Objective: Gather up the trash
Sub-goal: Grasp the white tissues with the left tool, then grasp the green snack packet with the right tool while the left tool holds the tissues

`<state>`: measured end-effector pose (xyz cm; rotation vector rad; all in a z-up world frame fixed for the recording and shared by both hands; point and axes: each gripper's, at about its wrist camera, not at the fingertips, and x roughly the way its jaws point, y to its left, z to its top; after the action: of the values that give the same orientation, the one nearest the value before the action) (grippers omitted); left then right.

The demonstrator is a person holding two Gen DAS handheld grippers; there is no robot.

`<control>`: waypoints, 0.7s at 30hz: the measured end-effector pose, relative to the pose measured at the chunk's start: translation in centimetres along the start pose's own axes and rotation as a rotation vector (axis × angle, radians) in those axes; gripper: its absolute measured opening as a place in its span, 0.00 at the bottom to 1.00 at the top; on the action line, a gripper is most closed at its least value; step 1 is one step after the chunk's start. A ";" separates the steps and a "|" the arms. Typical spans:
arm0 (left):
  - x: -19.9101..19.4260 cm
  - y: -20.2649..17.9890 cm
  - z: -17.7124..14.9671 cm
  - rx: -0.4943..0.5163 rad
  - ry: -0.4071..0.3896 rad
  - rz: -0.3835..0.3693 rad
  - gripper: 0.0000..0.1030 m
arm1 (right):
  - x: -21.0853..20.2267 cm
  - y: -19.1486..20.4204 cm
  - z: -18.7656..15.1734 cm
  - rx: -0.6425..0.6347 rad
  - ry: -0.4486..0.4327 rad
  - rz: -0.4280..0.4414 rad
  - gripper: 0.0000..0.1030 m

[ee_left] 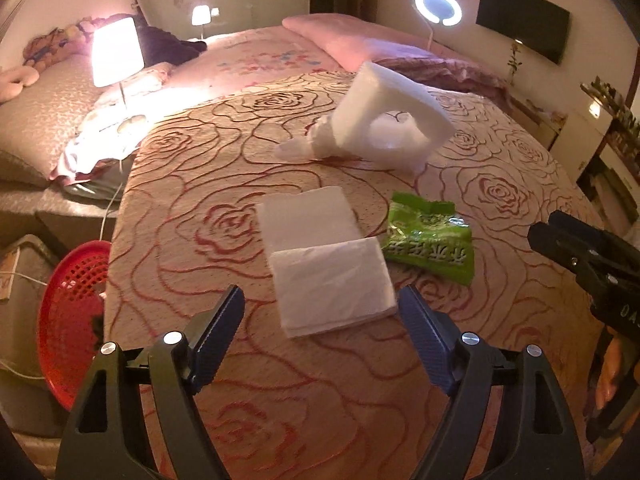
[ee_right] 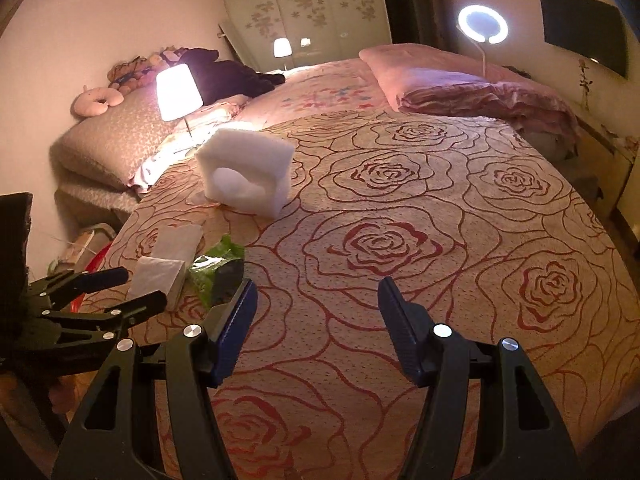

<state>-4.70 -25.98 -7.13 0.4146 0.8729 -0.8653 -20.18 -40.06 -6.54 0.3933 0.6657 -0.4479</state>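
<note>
On the rose-patterned bedspread (ee_left: 320,400) lie a folded white tissue stack (ee_left: 330,282), a second white sheet (ee_left: 306,216) just behind it, a green crumpled wrapper (ee_left: 430,246) to its right, and a white foam block (ee_left: 390,120) with a crumpled tissue (ee_left: 304,146) further back. My left gripper (ee_left: 320,310) is open, its fingers either side of the near tissue stack, just above it. My right gripper (ee_right: 316,300) is open and empty over bare bedspread, right of the wrapper (ee_right: 218,266). The foam block (ee_right: 246,170) shows in the right wrist view too.
A red perforated basket (ee_left: 74,316) stands on the floor left of the bed. A lit lamp (ee_left: 116,52) and pillows sit at the left, a pink folded quilt (ee_left: 360,44) at the back, a ring light (ee_left: 438,7) beyond. The right gripper body (ee_left: 592,256) shows at the right.
</note>
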 end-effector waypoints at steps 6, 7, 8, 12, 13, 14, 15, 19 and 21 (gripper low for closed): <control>1.0 -0.5 0.6 0.004 0.003 0.009 0.74 | 0.4 -0.2 -0.2 0.007 0.011 0.008 0.59; 1.0 -0.5 0.6 0.005 0.002 0.014 0.73 | 0.4 -0.2 -0.2 0.008 0.012 0.008 0.59; 1.1 -0.5 0.6 0.005 0.002 0.016 0.64 | 0.4 -0.2 -0.2 0.010 0.011 0.009 0.59; 0.8 -0.4 0.3 0.016 -0.008 0.039 0.45 | 0.4 -0.2 -0.2 0.010 0.011 0.011 0.59; 0.7 -0.2 0.3 0.009 -0.010 0.037 0.44 | 0.5 -0.2 -0.3 0.009 0.013 0.013 0.59; 0.6 -0.1 0.2 0.003 -0.011 0.034 0.39 | 0.5 -0.1 -0.3 0.007 0.015 0.014 0.59; 0.5 0.1 0.1 -0.005 -0.013 0.034 0.31 | 0.6 0.1 -0.4 0.003 0.017 0.017 0.59; -0.1 1.2 -0.4 -0.034 -0.017 0.033 0.20 | 0.8 0.7 -0.6 -0.011 0.025 0.025 0.59; -0.4 1.8 -0.7 -0.050 -0.019 0.034 0.18 | 0.9 1.0 -0.7 -0.017 0.027 0.026 0.59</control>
<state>-3.72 -24.26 -7.25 0.3761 0.8660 -0.8130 -19.42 -39.12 -7.43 0.3921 0.6897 -0.4126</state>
